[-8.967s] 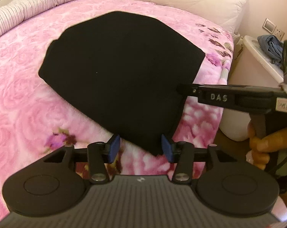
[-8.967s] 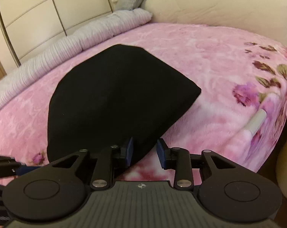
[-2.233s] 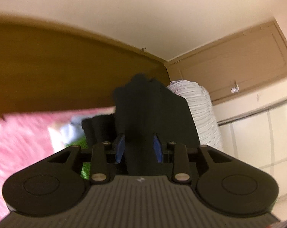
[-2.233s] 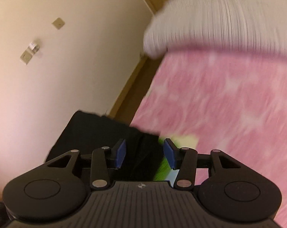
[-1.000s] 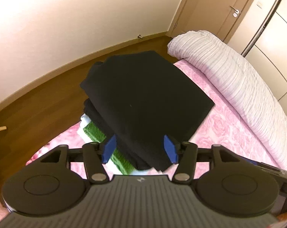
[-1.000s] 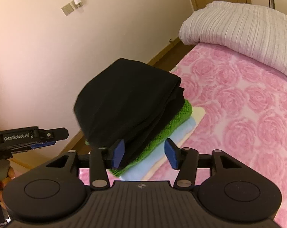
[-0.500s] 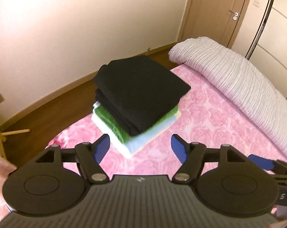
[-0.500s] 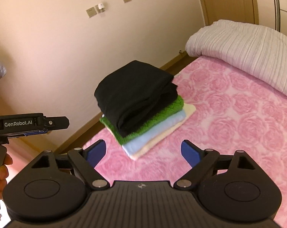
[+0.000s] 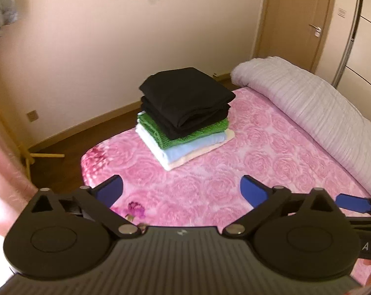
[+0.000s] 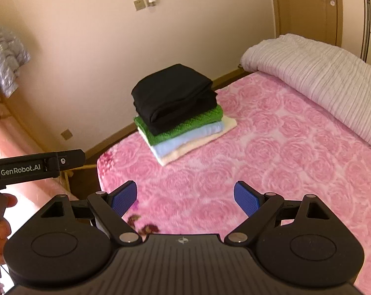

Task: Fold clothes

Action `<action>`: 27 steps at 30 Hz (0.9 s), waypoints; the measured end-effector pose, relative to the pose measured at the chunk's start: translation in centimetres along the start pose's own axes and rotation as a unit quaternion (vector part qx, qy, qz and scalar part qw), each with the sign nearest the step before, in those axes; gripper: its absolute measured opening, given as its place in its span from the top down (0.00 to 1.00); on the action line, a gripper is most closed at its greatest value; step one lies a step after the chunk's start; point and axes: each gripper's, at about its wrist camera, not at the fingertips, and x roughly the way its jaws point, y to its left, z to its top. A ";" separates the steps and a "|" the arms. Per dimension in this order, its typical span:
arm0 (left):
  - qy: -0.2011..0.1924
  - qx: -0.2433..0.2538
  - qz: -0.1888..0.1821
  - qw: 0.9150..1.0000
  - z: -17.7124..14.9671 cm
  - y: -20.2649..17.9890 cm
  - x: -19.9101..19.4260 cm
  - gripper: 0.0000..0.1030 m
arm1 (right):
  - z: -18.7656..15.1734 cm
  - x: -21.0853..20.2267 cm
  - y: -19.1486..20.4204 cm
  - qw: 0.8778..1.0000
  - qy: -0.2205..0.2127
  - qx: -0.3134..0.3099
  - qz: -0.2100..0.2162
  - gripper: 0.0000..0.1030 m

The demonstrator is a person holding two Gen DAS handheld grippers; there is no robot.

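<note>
A folded black garment (image 9: 185,95) lies on top of a stack of folded clothes near the corner of the pink rose-patterned bed (image 9: 259,172). Below it sit a green knit (image 9: 200,132), a light blue piece and a cream one. The stack also shows in the right wrist view, black garment (image 10: 172,93) on top. My left gripper (image 9: 181,189) is open and empty, well back from the stack. My right gripper (image 10: 185,198) is open and empty, also back from it. The left gripper's body shows at the left edge of the right wrist view (image 10: 35,166).
A rolled striped grey duvet (image 9: 308,113) lies along the bed's right side. A wall with sockets and wooden floor (image 9: 70,137) are behind the stack. A door (image 9: 306,22) stands at the back right. A grey jacket (image 10: 3,66) hangs at the left.
Both grippers let go of the black garment on the stack, opened wide and pulled back from it. The stack now looks smaller and farther away.
</note>
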 end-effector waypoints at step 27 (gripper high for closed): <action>-0.003 -0.029 0.050 0.998 -5.4 -3.2 -1.7 0.01 | -1.5 -1.5 -2.9 0.998 0.023 -0.050 -0.028 0.13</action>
